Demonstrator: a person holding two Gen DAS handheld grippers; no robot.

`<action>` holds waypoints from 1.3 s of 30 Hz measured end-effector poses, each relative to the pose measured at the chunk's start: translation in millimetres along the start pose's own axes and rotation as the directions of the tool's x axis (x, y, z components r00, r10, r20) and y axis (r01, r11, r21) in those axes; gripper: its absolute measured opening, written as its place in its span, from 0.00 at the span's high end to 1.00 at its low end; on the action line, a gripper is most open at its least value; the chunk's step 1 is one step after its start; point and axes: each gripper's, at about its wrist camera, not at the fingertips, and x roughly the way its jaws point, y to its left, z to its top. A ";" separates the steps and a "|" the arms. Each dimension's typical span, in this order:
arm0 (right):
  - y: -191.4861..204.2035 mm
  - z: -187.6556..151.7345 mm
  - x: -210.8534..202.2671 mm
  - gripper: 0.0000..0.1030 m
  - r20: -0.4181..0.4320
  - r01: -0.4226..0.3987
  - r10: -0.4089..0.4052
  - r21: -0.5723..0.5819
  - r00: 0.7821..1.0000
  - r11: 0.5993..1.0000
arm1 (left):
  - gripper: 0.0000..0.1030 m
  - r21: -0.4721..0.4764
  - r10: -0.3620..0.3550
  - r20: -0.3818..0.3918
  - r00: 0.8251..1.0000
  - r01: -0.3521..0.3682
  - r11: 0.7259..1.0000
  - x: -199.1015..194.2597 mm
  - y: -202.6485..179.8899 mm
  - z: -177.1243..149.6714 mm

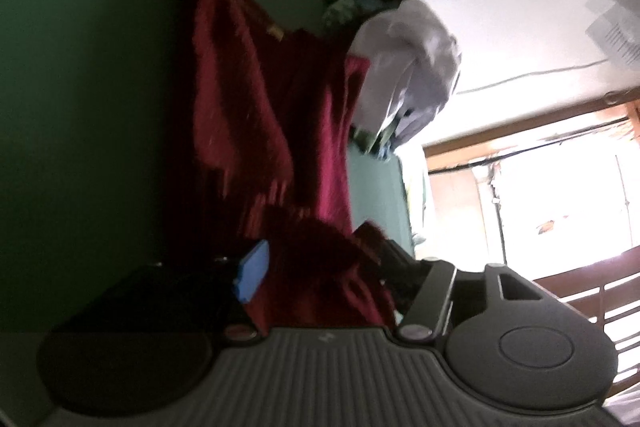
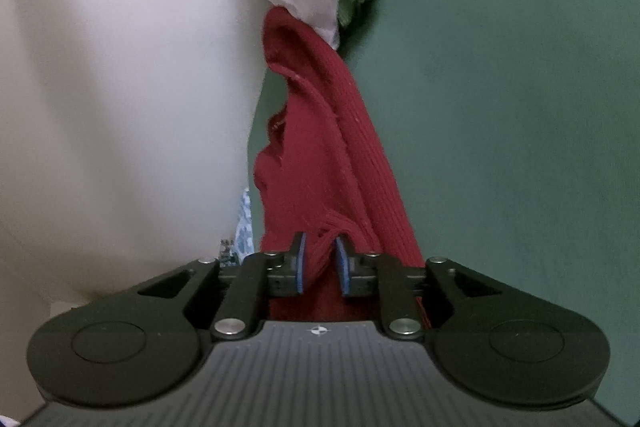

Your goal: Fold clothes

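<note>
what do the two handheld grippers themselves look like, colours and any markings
Both the left gripper and right gripper are matte black with round disc-shaped side housings, silver pivot bolts, a grey ribbed top plate bearing a small white round mark, and blue pads on the fingers.

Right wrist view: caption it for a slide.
Gripper straddling a bunched red ribbed garment on the green surface.
</note>
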 end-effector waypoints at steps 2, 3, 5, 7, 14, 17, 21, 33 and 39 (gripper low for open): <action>4.4 2.7 -4.5 0.75 0.029 -0.007 0.008 -0.022 1.000 1.000 | 0.38 0.018 0.011 0.011 1.000 -0.011 1.000 -2.7 -2.0 3.4; 7.2 4.0 -7.0 0.75 0.044 -0.010 0.011 -0.038 0.999 0.999 | 0.38 0.026 0.016 0.014 1.000 -0.016 1.000 -4.0 -3.0 4.7; 25.3 1.6 -12.4 0.75 0.067 0.027 -0.016 -0.171 0.998 0.985 | 0.38 0.066 0.036 0.010 0.999 -0.037 0.997 -6.2 -7.3 3.6; 43.6 -0.9 -17.9 0.72 0.093 0.066 -0.039 -0.302 0.995 0.951 | 0.38 0.137 0.080 0.005 0.997 -0.080 0.987 -6.9 -15.1 -1.6; 87.0 -47.3 18.2 0.62 0.152 0.287 -0.266 -0.750 0.952 0.596 | 0.35 0.228 0.251 0.044 0.967 -0.255 0.940 8.8 -14.9 -15.0; 81.3 -45.2 34.2 0.62 0.162 0.302 -0.280 -0.752 0.946 0.586 | 0.36 0.224 0.275 0.069 0.959 -0.283 0.933 12.3 -11.2 -16.5; 77.1 -43.3 46.7 0.78 0.166 0.310 -0.291 -0.760 0.942 0.571 | 0.49 0.224 0.293 0.102 0.951 -0.309 0.924 16.0 -9.3 -17.0; 56.8 -33.0 34.6 0.86 0.229 0.382 -0.309 -0.631 0.923 0.675 | 0.58 0.271 0.363 0.137 0.922 -0.388 0.881 25.5 -7.2 -14.3; 65.5 -35.3 5.2 0.72 0.287 0.426 -0.315 -0.571 0.905 0.701 | 0.57 0.304 0.403 0.197 0.894 -0.447 0.841 5.8 -22.8 -21.6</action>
